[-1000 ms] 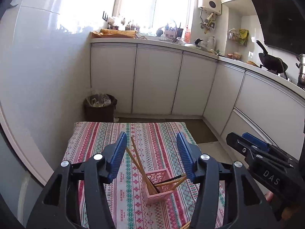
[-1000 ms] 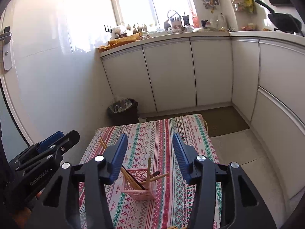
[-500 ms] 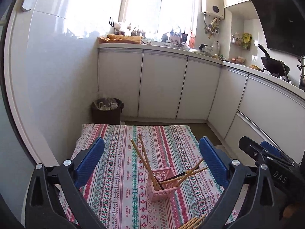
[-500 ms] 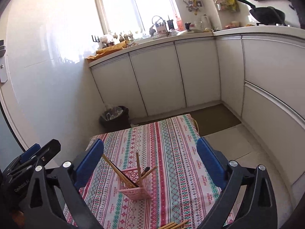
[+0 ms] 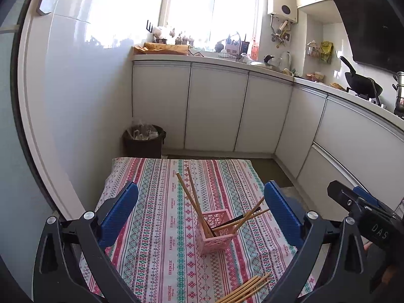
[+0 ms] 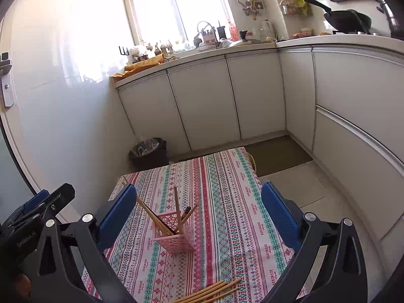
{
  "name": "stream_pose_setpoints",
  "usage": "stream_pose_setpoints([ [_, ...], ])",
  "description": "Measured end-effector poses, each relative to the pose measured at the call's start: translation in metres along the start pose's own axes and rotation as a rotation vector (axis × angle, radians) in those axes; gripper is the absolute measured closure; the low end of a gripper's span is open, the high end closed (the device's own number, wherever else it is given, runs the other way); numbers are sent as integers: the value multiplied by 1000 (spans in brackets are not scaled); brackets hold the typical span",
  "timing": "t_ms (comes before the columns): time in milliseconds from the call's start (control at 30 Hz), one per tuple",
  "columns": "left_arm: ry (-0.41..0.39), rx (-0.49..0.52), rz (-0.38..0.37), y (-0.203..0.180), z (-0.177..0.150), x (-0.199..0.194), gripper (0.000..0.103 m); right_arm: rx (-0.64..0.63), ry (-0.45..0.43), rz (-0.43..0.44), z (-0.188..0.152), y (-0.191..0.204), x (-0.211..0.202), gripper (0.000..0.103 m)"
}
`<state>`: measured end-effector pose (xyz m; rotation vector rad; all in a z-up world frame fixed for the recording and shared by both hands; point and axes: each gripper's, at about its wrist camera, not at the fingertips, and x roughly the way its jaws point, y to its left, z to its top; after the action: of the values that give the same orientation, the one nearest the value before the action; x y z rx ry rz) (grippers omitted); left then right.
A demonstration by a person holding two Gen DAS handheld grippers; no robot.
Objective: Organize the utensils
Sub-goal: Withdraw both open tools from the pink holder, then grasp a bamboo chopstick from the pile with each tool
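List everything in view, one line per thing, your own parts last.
Pink basket: one, pink, centre of table.
Chopsticks in basket: several wooden, one dark, leaning outward.
Loose chopsticks: several, wooden, near table edge.
Tablecloth: one, striped red, green and white, over table.
Bin: one, dark, floor by wall.
Cabinets: white, under counter.
Wok: one, black, on stove.
Left gripper: jaws open, blue pads.
Right gripper: jaws open, blue pads.

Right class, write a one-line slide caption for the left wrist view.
Open left tool above a pink basket of chopsticks, loose chopsticks on the striped tablecloth.
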<state>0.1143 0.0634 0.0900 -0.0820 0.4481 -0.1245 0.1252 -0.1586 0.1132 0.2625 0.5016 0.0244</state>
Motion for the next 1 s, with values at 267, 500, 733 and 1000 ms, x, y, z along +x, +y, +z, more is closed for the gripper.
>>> stream_pose_setpoints([
  [267, 141, 91, -24, -2, -29, 2, 7, 59, 65, -11, -26, -27, -30, 7],
  [500, 475, 335, -135, -36, -86, 48, 7, 325, 416, 22, -106, -95, -13, 7],
  [733, 712, 483, -172, -77, -153, 110, 10, 518, 640, 10, -191, -151, 15, 7],
  [1000, 887, 384, -162, -91, -174, 175, 43, 630, 699, 94, -205, -176, 29, 7],
])
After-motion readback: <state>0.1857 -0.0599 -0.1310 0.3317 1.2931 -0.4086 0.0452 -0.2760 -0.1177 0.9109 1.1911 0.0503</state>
